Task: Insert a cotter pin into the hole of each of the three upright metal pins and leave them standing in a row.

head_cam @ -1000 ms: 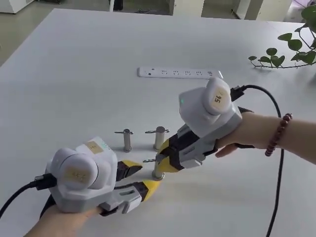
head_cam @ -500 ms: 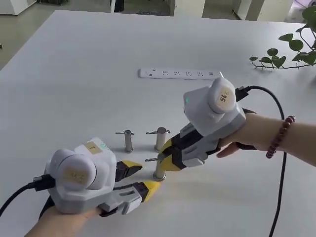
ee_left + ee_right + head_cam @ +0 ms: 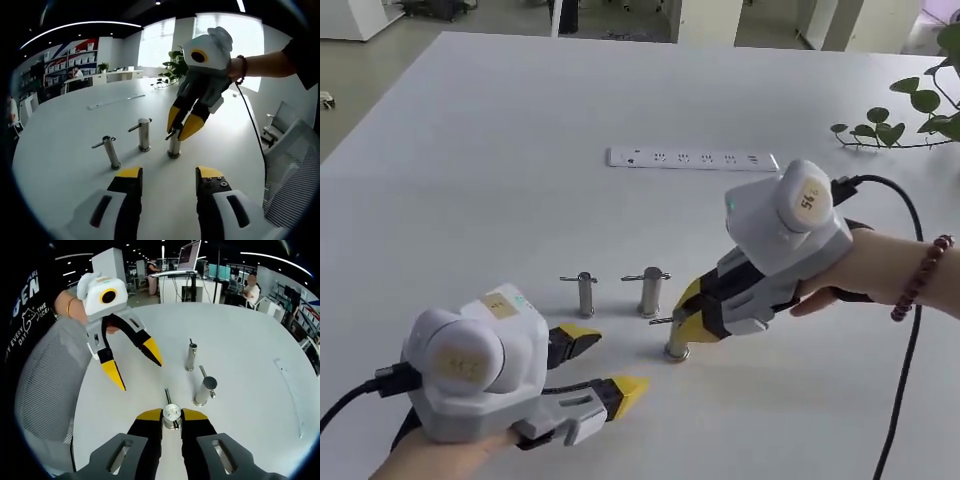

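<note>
yellow-tipped right gripper [image 3: 684,318] clamps the nearest metal pin [image 3: 676,348] while left gripper [image 3: 610,360] gapes empty.

The three pins [image 3: 650,294] are bare metal with a bright, polished shine; the lowest pin [image 3: 171,413] gleams on its flat top. The table [image 3: 470,150] is smooth, matt white. The left gripper [image 3: 610,362] and right gripper [image 3: 684,319] have matt pale-grey plastic shells. The bracelet [image 3: 920,283] beads look glossy.
</note>
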Demonstrator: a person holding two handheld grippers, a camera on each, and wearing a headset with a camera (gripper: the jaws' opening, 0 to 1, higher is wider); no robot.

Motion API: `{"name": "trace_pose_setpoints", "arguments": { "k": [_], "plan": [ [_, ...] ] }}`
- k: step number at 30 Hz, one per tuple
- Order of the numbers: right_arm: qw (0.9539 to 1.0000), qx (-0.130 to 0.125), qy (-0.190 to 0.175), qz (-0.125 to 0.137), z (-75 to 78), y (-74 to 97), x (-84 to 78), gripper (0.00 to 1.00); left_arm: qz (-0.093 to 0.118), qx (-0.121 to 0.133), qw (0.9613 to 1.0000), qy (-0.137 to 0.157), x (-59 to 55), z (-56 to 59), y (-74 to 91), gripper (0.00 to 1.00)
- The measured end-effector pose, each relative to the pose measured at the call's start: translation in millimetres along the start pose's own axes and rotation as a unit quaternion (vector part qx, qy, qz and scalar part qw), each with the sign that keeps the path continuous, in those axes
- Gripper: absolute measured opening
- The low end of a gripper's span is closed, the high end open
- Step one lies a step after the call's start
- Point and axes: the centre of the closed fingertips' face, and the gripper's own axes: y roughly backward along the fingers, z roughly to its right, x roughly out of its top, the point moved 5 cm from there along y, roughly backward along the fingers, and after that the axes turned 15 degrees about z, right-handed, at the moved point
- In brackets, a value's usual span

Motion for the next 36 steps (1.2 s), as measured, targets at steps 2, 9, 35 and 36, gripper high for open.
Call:
{"name": "trace_pose_setpoints", "arguments": {
  "k": [2, 9, 35, 36],
  "plan": [
    [1.0000, -0.002, 0.006, -0.005, 3.8, 4.5, -1.8, 0.08, 0.002, 0.002, 1.0000, 0.001, 1.9, -0.5, 0.9, 0.43],
    [0.9998, -0.020, 0.000, 0.000, 13.7, 16.2, -6.4, 0.08, 0.003, 0.004, 1.0000, 0.001, 5.3, -1.1, 6.8, 0.48],
    [0.9984, -0.054, -0.012, 0.003, 43.8, 27.5, -16.1, 0.08, 0.008, 0.025, 0.9996, 0.011, 16.5, -12.4, 27.7, 0.54],
    [0.9984, -0.055, -0.013, 0.004, 44.9, 27.5, -16.4, 0.08, 0.008, 0.025, 0.9996, 0.011, 16.6, -12.6, 28.1, 0.55]
  ]
}}
